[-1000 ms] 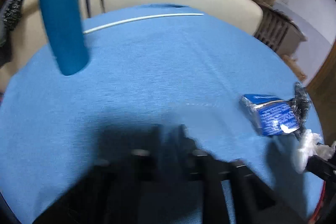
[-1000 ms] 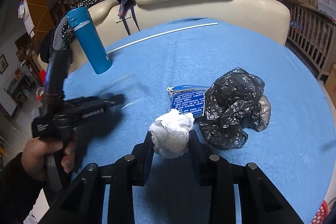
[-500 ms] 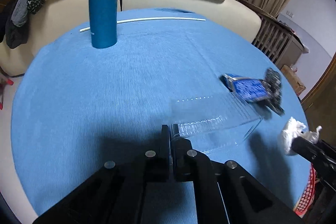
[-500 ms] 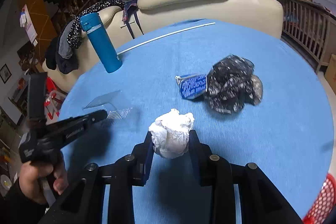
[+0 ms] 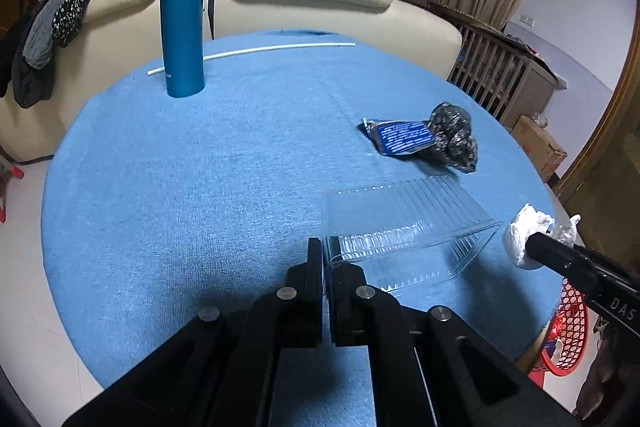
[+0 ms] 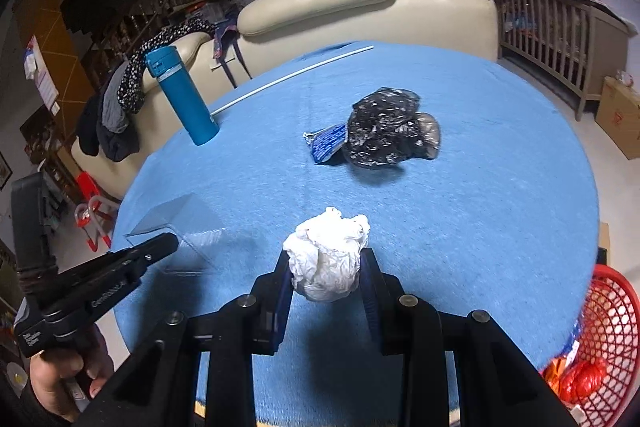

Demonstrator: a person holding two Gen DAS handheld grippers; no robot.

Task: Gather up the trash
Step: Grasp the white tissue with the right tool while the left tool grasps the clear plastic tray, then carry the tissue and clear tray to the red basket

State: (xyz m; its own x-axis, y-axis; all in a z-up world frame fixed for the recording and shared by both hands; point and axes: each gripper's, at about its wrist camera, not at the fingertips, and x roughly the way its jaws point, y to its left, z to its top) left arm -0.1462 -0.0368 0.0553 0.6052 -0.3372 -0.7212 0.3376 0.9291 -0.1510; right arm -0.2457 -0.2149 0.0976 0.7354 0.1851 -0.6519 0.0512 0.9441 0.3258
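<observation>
Two loads in hand. Left gripper [image 5: 326, 259] has its jaws pinched on the thin rim of a clear plastic container [image 5: 404, 227], which sticks out forward and right above the blue surface [image 5: 200, 187]. Right gripper [image 6: 325, 267] has its jaws clamped either side of a crumpled white tissue [image 6: 326, 253], sitting squarely between them. Red basket [image 6: 600, 331] sits low beside the surface edge on the right, some trash already inside.

Risks: container held by an edge only, likely to twist or slip out if swung fast; tissue is soft, could drop short of the basket.

Further out, a blue wrapper [image 6: 329, 143] touches a black plastic bag [image 6: 386, 127], both uncollected. Teal bottle [image 5: 182, 23] stands upright at the far side.
</observation>
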